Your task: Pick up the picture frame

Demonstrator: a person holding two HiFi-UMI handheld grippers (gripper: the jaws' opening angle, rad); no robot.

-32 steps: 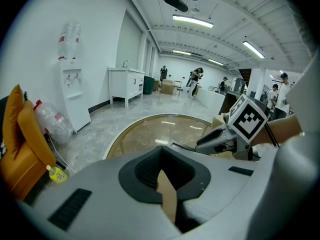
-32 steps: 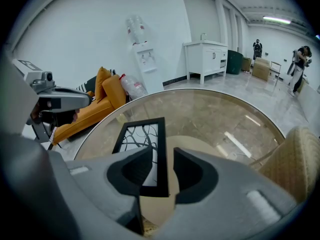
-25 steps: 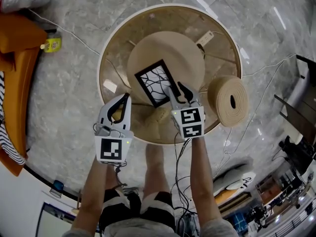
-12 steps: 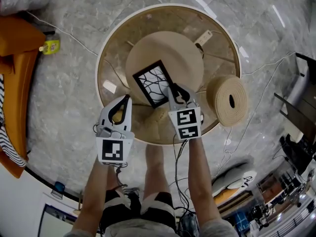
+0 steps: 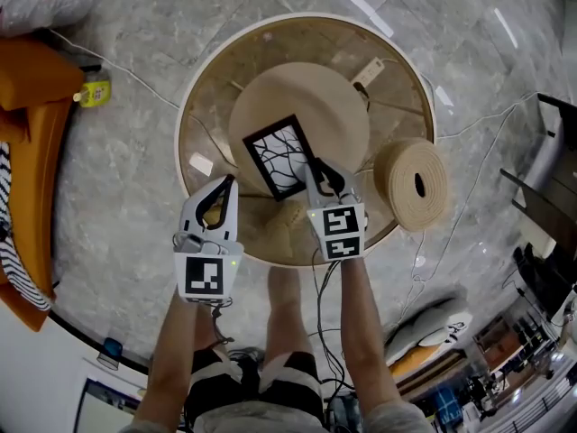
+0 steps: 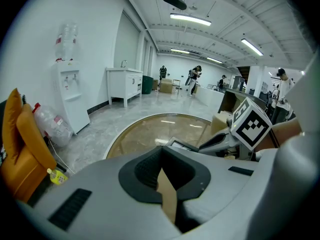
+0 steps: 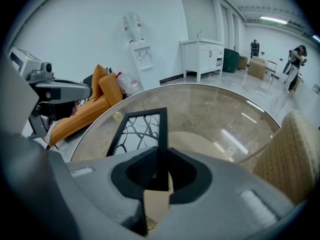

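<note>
Left tongs [image 5: 229, 182]: clenched on nothing, hovering over the near rim of the round glass bench [image 5: 397, 61], left of the frame and clear of it.
Picture frame [image 5: 281, 156]: black with a branch pattern, lying askew on the glass near the bench's middle, between the two tongs and closer to the right ones.
Right tongs [image 5: 321, 171]: grasping the frame's near right edge, its black rim pinched in them.
</note>
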